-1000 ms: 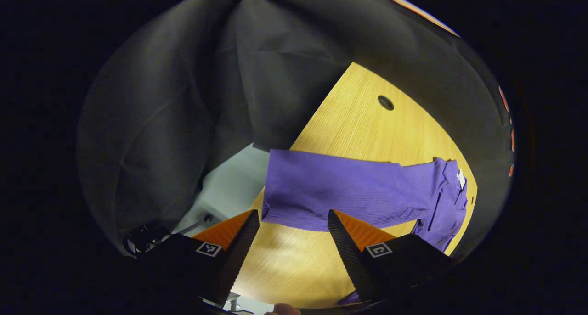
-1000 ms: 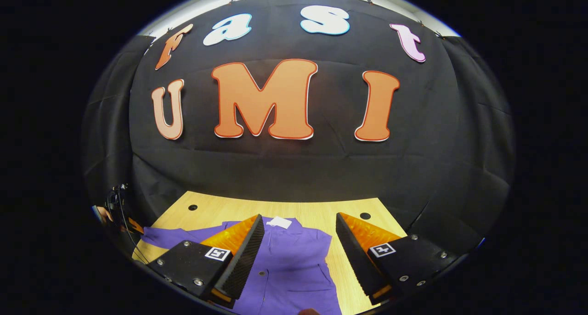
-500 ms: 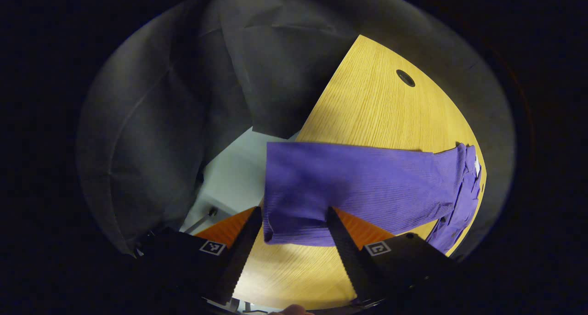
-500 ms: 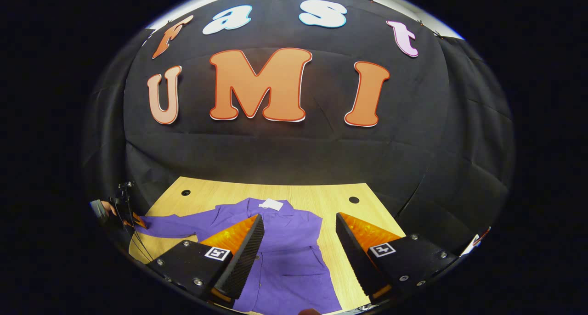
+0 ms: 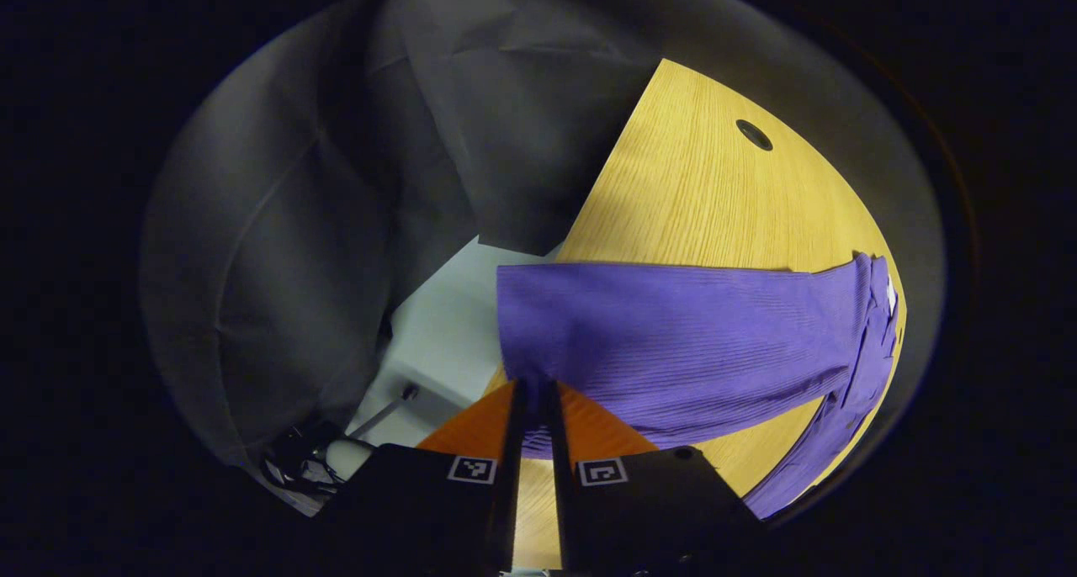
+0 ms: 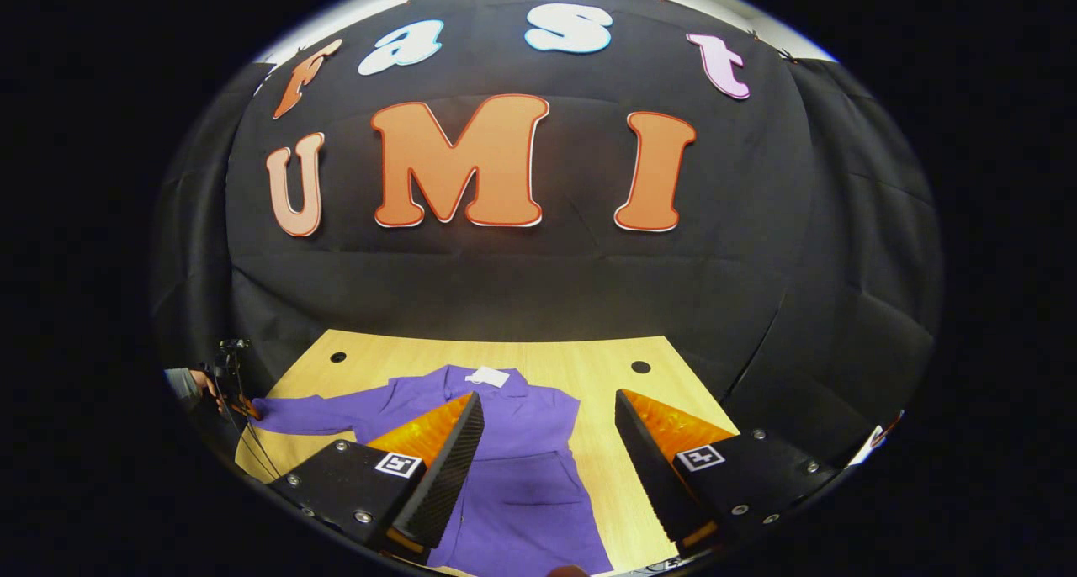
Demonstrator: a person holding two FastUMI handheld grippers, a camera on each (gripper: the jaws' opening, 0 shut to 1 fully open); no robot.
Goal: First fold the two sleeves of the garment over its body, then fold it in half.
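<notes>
The left gripper (image 5: 533, 400) has its two fingers pressed together, with the cuff of the purple sleeve (image 5: 673, 341) pinched between them at the left edge of the table. The right gripper (image 6: 549, 451) hangs above the near edge, its fingers wide apart and holding nothing.

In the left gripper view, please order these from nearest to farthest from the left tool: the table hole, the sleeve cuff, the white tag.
1. Sleeve cuff, held between the left tool's fingers.
2. White tag, far right, at the collar.
3. Table hole, upper right, on bare wood beyond the sleeve.
</notes>
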